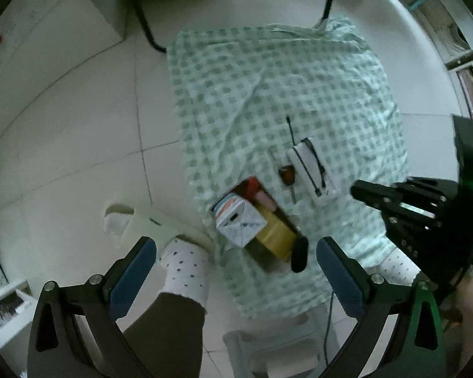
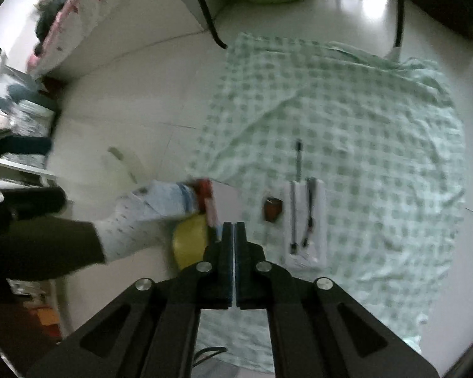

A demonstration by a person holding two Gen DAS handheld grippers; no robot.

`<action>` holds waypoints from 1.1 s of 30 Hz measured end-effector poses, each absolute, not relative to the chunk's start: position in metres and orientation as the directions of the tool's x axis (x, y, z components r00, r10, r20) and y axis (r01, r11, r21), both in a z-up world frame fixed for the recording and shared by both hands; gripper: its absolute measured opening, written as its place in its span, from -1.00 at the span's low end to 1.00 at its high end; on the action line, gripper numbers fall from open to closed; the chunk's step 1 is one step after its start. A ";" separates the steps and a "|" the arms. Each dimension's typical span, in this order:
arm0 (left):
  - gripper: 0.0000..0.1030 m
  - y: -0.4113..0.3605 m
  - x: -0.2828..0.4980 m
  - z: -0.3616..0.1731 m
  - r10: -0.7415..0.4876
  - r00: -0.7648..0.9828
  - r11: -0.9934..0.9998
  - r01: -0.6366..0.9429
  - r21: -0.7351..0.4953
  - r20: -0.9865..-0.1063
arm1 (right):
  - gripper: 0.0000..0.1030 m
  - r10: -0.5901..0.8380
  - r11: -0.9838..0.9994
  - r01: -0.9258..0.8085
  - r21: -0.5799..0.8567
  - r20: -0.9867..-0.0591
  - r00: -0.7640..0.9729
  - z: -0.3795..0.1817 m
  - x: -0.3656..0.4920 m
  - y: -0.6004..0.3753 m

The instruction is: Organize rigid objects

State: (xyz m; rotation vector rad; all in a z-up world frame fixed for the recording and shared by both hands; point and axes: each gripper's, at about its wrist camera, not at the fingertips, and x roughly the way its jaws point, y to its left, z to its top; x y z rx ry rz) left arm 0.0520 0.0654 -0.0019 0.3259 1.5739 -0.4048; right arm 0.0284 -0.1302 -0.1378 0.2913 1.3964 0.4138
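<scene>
A brown open box (image 1: 261, 220) lies on the green checked cloth (image 1: 299, 88). It holds a white carton (image 1: 239, 220), a yellow roll (image 1: 276, 231) and a pink item (image 1: 263, 198). Beside it lie a red-headed key (image 1: 287, 174), a white case with black cords (image 1: 313, 170) and a thin black pen (image 1: 290, 129). My left gripper (image 1: 236, 267) is open and empty, above the box's near end. My right gripper (image 2: 235, 236) is shut and empty, just right of the box (image 2: 217, 201) and the yellow roll (image 2: 189, 242). The key (image 2: 271, 209) and white case (image 2: 307, 220) lie ahead of it.
The cloth (image 2: 362, 126) covers a low table over a pale tiled floor (image 1: 78, 145). A person's socked foot (image 1: 186, 271) and a cream slipper (image 1: 135, 223) are left of the box. Black chair legs (image 1: 145, 19) stand at the far edge. A white stool (image 1: 277, 343) sits below.
</scene>
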 end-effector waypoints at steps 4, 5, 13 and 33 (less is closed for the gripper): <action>0.98 0.082 0.059 0.003 -0.046 -0.037 0.927 0.370 -0.057 -0.998 | -0.11 0.392 0.916 -0.116 0.384 -0.919 0.051 -0.170 0.022 -0.119; 0.98 0.086 0.061 0.004 -0.054 -0.037 0.934 0.352 -0.063 -0.998 | 0.05 0.376 0.921 -0.119 0.370 -0.926 0.035 -0.180 0.021 -0.114; 0.98 0.101 0.079 0.018 -0.143 -0.047 0.955 0.256 -0.150 -0.989 | 0.05 0.183 0.931 -0.315 0.185 -0.982 -0.036 -0.242 0.029 -0.076; 0.98 0.096 0.105 0.019 -0.113 -0.039 0.969 0.215 -0.119 -0.993 | -0.93 0.224 0.899 -0.367 0.241 -0.970 -0.090 -0.314 0.084 -0.055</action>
